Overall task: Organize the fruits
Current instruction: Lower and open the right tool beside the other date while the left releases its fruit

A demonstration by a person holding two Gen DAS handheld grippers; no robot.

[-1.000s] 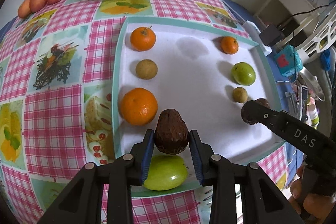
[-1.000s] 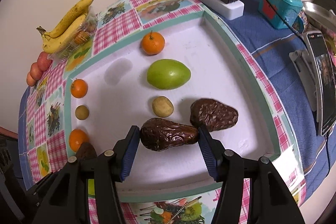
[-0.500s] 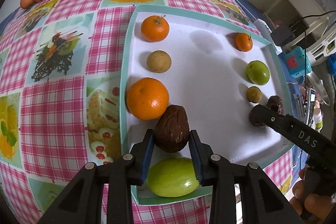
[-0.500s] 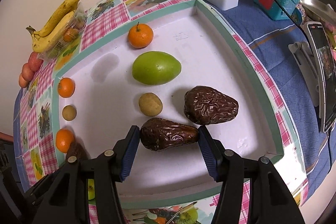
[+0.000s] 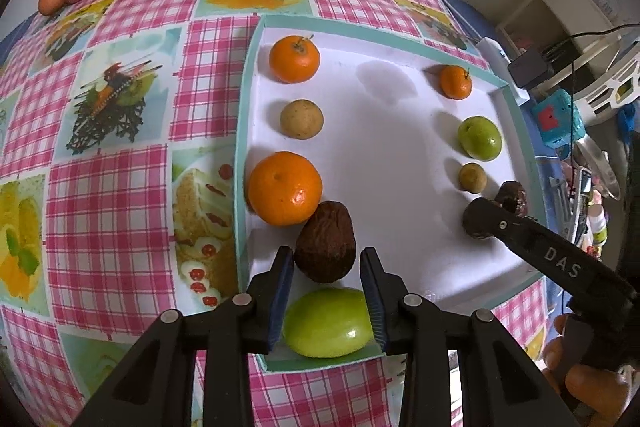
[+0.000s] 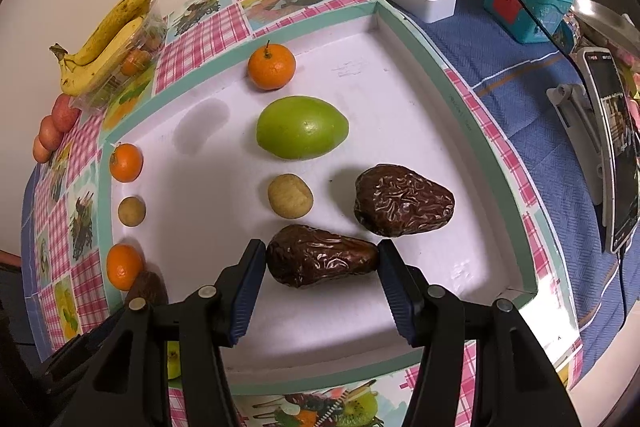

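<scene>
The right gripper (image 6: 322, 261) clamps a wrinkled, glossy brown pear-shaped fruit (image 6: 320, 261) end to end, low over the white foam tray (image 6: 472, 99). The left gripper (image 5: 327, 281) stands parted around a matte brown teardrop fruit (image 5: 326, 247) resting on the tray between a dimpled orange (image 5: 285, 187) and a smooth green fruit (image 5: 328, 323).
</scene>
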